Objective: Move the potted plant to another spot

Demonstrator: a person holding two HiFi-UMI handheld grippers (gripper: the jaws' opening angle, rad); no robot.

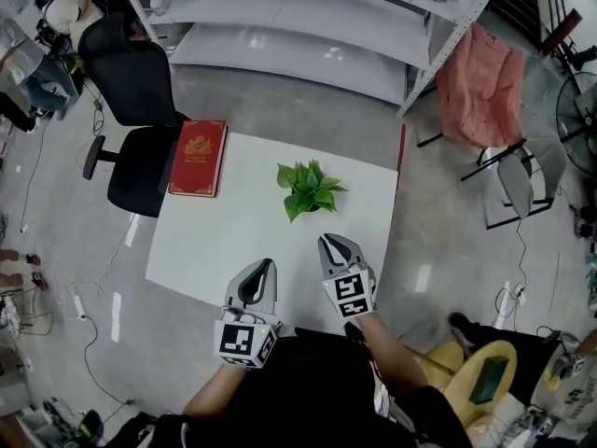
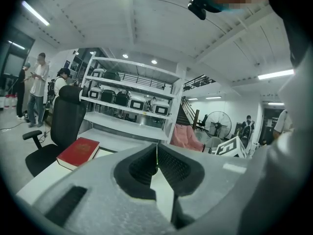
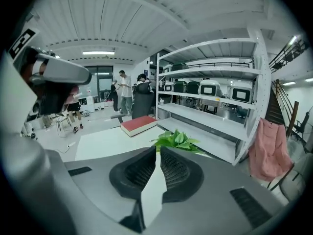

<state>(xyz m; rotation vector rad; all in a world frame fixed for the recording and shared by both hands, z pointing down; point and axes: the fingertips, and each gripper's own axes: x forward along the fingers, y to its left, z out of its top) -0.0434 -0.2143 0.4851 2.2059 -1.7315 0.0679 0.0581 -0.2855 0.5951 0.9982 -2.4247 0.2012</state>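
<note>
1. The potted plant is sitting on the white worktop, in its far half and right of the middle. It is well apart from the red book lying at the far left corner. Its broad, glossy green leaves are spreading outward and hiding the pot from above.
2. The left gripper is being held over the worktop's near edge. Its fingers are meeting at the tips and gripping nothing.
3. The right gripper is hovering just beside it, nearer the plant yet apart from it. Its fingers are likewise closed tip to tip, empty, and pointing toward the leaves.
4. Both pairs of fingers are showing matte grey shells and black ribbed pads that curve into a hollow behind the tips. The worktop is looking smooth and plain, and the book is showing a hard red cover with gold ornament.
</note>
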